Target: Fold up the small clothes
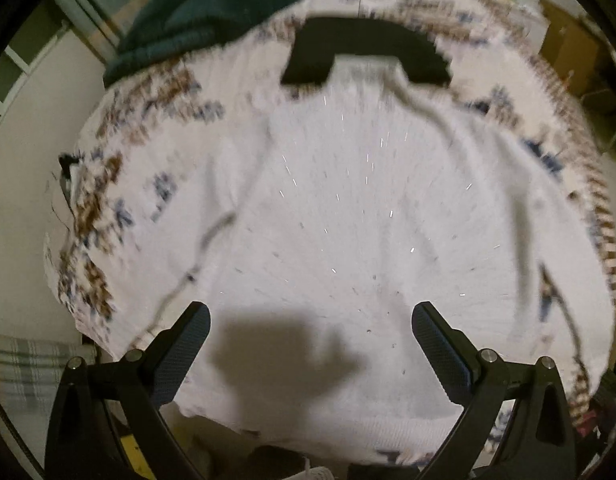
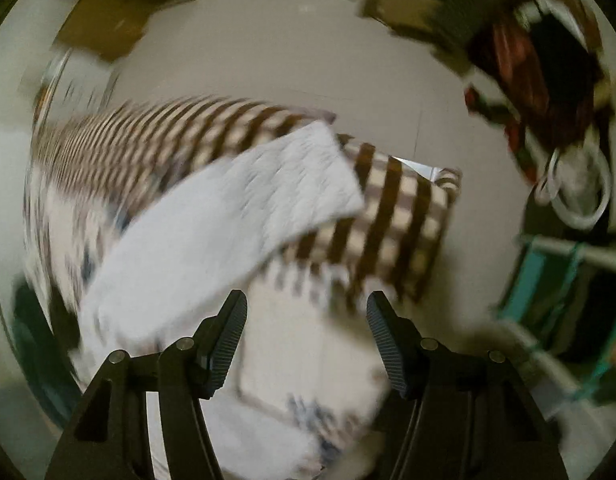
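A white knit garment (image 1: 348, 208) with a black collar (image 1: 364, 50) lies spread flat on a patterned cloth (image 1: 120, 184). My left gripper (image 1: 310, 320) is open and empty, hovering over the garment's near hem. In the right wrist view, a white sleeve or folded part of the garment (image 2: 212, 232) lies across the cloth's brown-striped edge (image 2: 392, 216). My right gripper (image 2: 306, 312) is open and empty above the cloth, to the right of the white piece. Both views are motion-blurred.
A dark green garment (image 1: 212, 12) lies at the far left of the cloth. Beige floor (image 2: 292, 60) surrounds the surface. Cardboard boxes (image 1: 572, 48) stand at the far right. A teal-framed rack (image 2: 556, 280) and dark clutter (image 2: 540, 60) stand on the right.
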### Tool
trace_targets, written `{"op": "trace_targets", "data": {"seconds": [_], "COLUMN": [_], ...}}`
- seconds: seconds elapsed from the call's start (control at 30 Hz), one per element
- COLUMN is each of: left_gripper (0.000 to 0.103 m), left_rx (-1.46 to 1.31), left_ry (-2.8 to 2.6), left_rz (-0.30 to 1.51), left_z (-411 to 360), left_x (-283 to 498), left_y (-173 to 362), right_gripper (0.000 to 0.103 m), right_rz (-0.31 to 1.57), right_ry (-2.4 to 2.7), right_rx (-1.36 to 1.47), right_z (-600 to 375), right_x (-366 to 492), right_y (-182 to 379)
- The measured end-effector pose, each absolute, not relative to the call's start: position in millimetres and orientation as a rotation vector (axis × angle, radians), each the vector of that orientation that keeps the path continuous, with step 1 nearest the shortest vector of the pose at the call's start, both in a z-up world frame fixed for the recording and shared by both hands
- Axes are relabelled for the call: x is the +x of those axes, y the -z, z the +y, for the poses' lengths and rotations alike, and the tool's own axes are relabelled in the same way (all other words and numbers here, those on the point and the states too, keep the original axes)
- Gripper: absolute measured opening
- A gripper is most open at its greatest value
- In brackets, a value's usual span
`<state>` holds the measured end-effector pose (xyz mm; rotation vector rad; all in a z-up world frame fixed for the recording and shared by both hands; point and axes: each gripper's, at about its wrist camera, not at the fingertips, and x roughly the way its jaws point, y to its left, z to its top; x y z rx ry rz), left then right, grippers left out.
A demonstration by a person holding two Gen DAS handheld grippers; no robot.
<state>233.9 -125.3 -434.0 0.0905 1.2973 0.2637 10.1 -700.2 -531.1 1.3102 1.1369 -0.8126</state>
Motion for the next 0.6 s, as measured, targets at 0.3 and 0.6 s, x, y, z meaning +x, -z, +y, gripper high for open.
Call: {"op": "trace_targets", "data": {"seconds": [0.3, 0.6], "left_gripper": [0.103, 0.103], "left_rx": [0.053, -0.019], "left_ry": [-0.323, -0.359], "left_rz": [1.371, 1.329], "left_z": [-131.5, -86.9], "left_x": [255.5, 257.9], "left_y": [518.2, 518.1], "right_gripper": [0.042, 0.011], "right_rz": [1.018, 0.938], "right_ry": [1.002, 0.919], "right_rx": [1.289, 0.991], "right_z": [-737.8, -714.1], "right_x": [34.4, 88.9], "right_y": [627.7, 530.6]}}
